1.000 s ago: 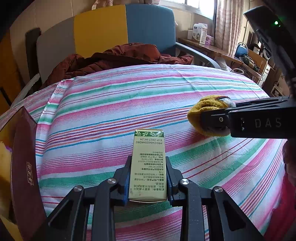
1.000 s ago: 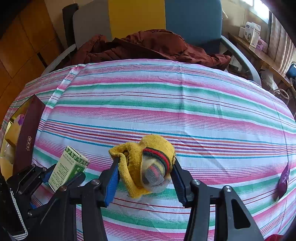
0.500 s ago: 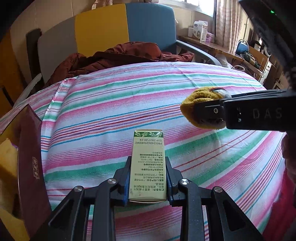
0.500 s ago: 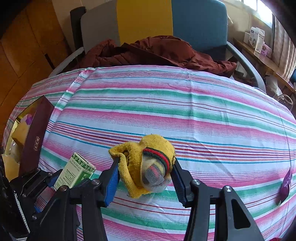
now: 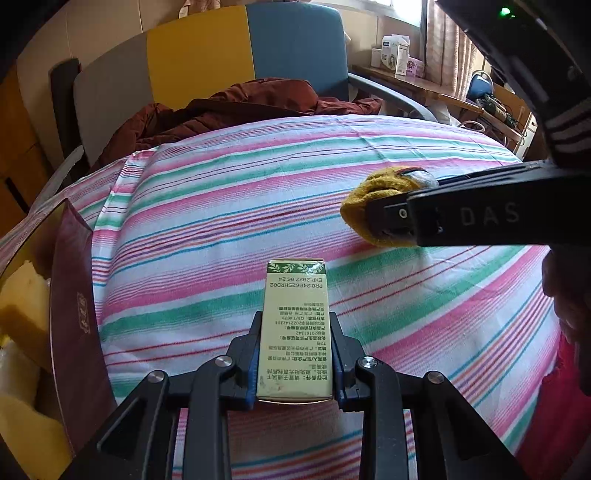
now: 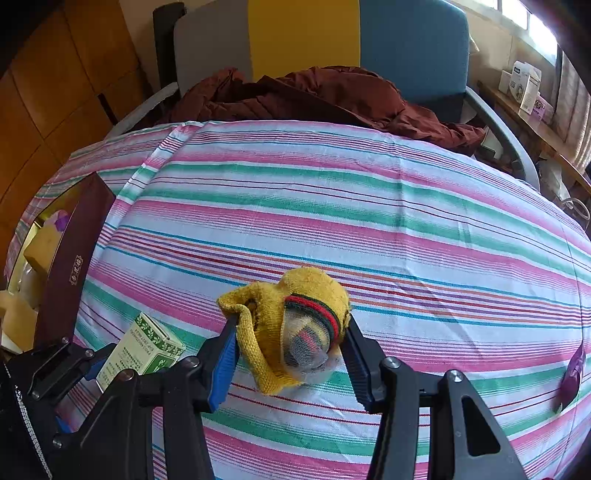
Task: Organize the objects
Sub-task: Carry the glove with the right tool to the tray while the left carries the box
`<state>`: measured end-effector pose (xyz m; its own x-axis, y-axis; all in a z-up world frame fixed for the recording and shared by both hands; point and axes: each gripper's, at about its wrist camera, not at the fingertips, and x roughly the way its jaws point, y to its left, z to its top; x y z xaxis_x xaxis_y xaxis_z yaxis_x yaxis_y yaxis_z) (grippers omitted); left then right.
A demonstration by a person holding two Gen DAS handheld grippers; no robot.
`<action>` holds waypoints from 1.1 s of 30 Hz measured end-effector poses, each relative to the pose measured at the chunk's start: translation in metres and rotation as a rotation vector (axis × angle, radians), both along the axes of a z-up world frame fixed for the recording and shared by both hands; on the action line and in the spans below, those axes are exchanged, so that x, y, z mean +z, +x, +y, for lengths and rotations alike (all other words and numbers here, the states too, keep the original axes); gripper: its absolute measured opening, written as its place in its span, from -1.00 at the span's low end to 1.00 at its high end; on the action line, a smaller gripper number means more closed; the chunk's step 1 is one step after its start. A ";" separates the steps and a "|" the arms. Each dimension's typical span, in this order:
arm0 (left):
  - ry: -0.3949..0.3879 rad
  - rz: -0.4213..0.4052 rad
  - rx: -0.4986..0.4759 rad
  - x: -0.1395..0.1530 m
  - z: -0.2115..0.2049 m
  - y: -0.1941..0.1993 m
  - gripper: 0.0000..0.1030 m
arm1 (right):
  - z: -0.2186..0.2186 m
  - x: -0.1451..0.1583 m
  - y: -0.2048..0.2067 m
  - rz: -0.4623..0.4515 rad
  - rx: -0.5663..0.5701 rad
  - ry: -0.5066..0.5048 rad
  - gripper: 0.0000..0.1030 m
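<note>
Here, in the left wrist view, a pale green carton [image 5: 295, 325] is clamped between the blue pads of the left gripper [image 5: 295, 354], its printed face turned up and its far end reaching past the fingertips over the striped cloth [image 5: 229, 206]. To the right, the right gripper [image 5: 391, 221] is seen side-on, marked with pale letters, and a yellow knitted sock bundle [image 5: 373, 192] is gripped at its tip, just above the cloth. At the left edge a dark red box [image 5: 74, 317] is seen standing open, with yellow foam pieces [image 5: 22, 310] inside it. Beyond the cloth a brown jacket [image 5: 236, 107] is draped on a chair [image 5: 207, 48] with grey, yellow and blue panels. A shelf with small white boxes [image 5: 395, 55] is seen at the far right.

In the right wrist view, the sock bundle [image 6: 295, 328] is squeezed between the right gripper's [image 6: 291, 350] blue pads, red, green and black bands showing around its grey rolled end. The carton [image 6: 144, 350] is held tilted in the left gripper [image 6: 110, 362] at the near left, close beside the bundle and not touching it. The dark red box [image 6: 74, 258] is placed further left on the cloth [image 6: 332, 206], with the foam [image 6: 44, 243] inside. A small purple object [image 6: 572, 373] is seen at the cloth's right edge; what it is cannot be told. The jacket [image 6: 317, 96] and chair [image 6: 306, 33] are seen at the far side.
</note>
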<state>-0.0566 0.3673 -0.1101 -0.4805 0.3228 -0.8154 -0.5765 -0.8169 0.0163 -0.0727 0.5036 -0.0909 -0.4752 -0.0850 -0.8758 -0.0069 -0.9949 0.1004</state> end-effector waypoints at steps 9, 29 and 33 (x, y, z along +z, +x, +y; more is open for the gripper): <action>0.023 0.018 -0.005 0.019 -0.014 0.014 -0.42 | -0.007 -0.001 0.001 -0.001 0.019 0.005 0.02; 0.155 0.066 0.004 0.083 -0.106 0.043 -0.41 | -0.062 0.002 0.004 -0.082 0.046 0.065 0.00; 0.191 0.066 0.058 0.092 -0.140 0.040 -0.41 | -0.090 0.020 0.007 -0.051 0.069 0.051 0.00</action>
<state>-0.0164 0.2275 -0.0176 -0.5528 0.4389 -0.7083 -0.5314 -0.8405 -0.1061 -0.0659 0.4134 -0.0711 -0.4248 -0.0708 -0.9025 0.0583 -0.9970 0.0508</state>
